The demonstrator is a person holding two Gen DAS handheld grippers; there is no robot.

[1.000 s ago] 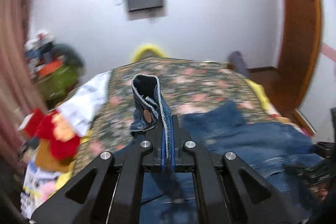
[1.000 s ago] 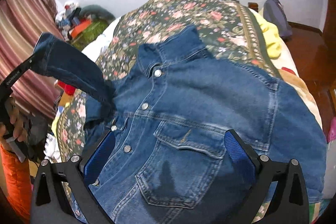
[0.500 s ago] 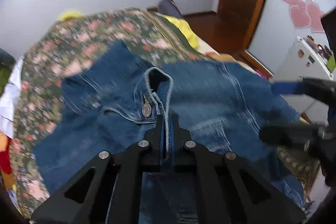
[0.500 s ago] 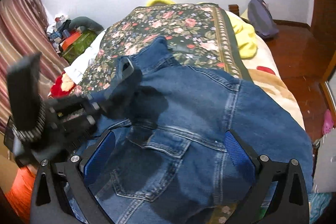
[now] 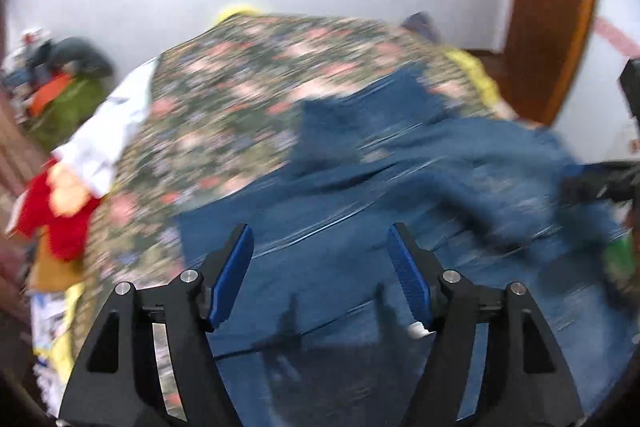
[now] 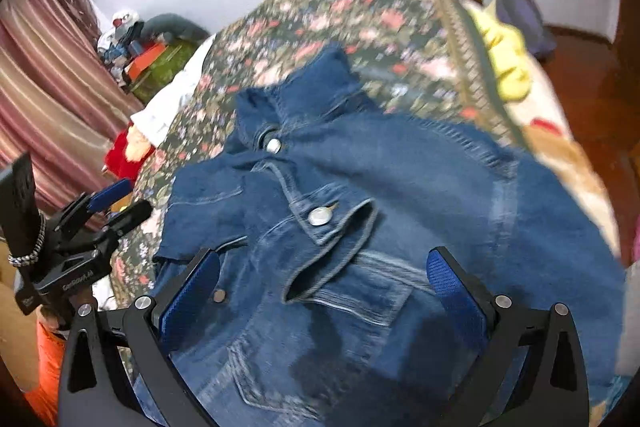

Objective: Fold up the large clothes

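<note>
The denim jacket (image 6: 400,211) is covering the near half of the bed, while the floral bedspread (image 6: 360,23) is lying bare toward the far edge. A yellow cloth (image 6: 504,63) is crowding the right edge, and white cloth (image 5: 108,131) with red toys (image 5: 60,215) is crowding the left edge.

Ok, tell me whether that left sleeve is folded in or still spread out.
Folded in: the sleeve lies across the jacket front, cuff over the chest pocket, and neither claw grips it.
</note>
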